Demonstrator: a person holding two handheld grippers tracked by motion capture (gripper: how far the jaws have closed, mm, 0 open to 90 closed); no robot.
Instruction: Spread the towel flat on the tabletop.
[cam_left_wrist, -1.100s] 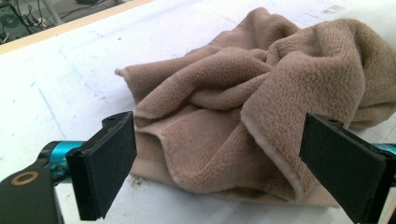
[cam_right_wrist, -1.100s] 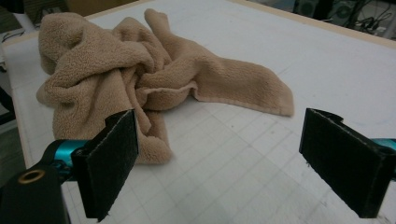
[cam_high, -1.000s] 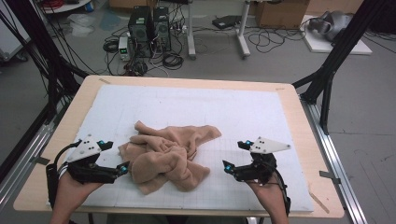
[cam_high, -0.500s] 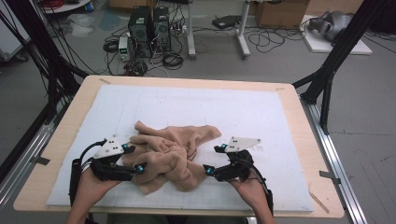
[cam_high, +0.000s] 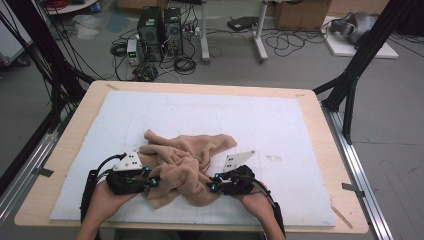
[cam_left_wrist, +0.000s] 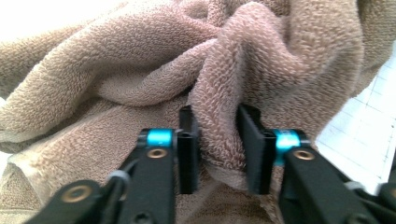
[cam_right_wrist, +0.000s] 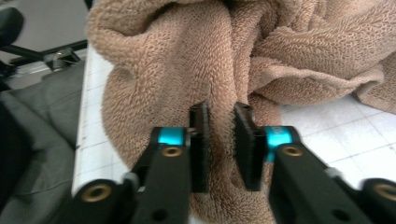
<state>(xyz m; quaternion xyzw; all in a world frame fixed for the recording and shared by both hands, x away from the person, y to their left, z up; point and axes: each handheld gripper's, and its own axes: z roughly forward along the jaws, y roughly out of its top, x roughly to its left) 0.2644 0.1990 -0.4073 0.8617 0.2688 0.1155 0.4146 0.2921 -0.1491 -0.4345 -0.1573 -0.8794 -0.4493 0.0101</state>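
My left gripper (cam_left_wrist: 218, 149) fingers have just closed on a fold of the crumpled tan terry towel (cam_high: 187, 162); my right gripper (cam_right_wrist: 221, 144) pinches another. The towel lies bunched on the white worktop (cam_high: 300, 130)'s near half. Grasping done; I judge spreading remains.

**Pale wooden surface, white mat, one crumpled towel**

The surface (cam_high: 70, 150) is light wood with rounded corners. A white gridded mat (cam_high: 280, 125) lies flat on it and covers most of the top, leaving a bare wooden border on all sides. On the mat, toward the near edge and about midway across, lies a tan terry towel (cam_high: 187, 160), bunched into thick folds. A faint stain (cam_high: 274, 158) marks the mat to its right.
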